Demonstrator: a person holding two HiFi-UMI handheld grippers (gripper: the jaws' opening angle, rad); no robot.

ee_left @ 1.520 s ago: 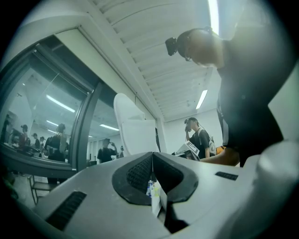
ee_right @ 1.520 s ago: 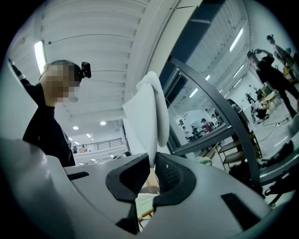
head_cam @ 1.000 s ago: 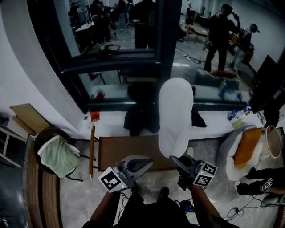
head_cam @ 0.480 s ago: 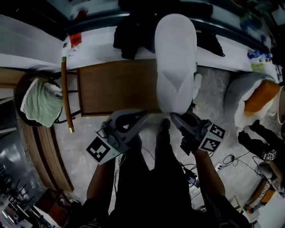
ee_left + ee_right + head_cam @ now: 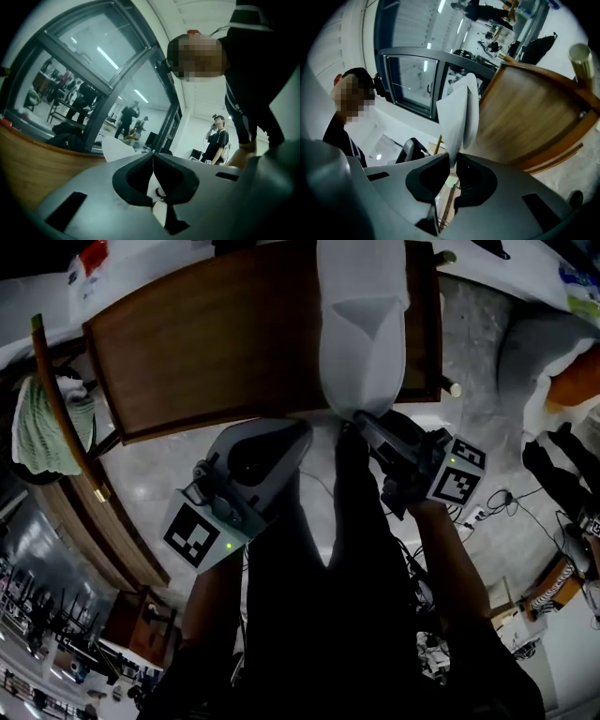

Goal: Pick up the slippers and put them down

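Slipper (image 5: 361, 343) top is cut off by the edge; right gripper (image 5: 362, 421) jaws pinch its near end. Left gripper (image 5: 304, 430) jaws are closed, holding nothing.

No words, brand names or numbers can be read anywhere in these views. The only printed signs are black-and-white square markers: 1 shows on the left gripper's (image 5: 302, 430) cube (image 5: 200, 537), and 2 on the right gripper's (image 5: 359, 420) cube (image 5: 457, 482). They carry block patterns only, no letters.

right gripper (image 5: 453, 162) | clamped on white slipper (image 5: 457, 112) | wooden table (image 5: 534, 123) beside
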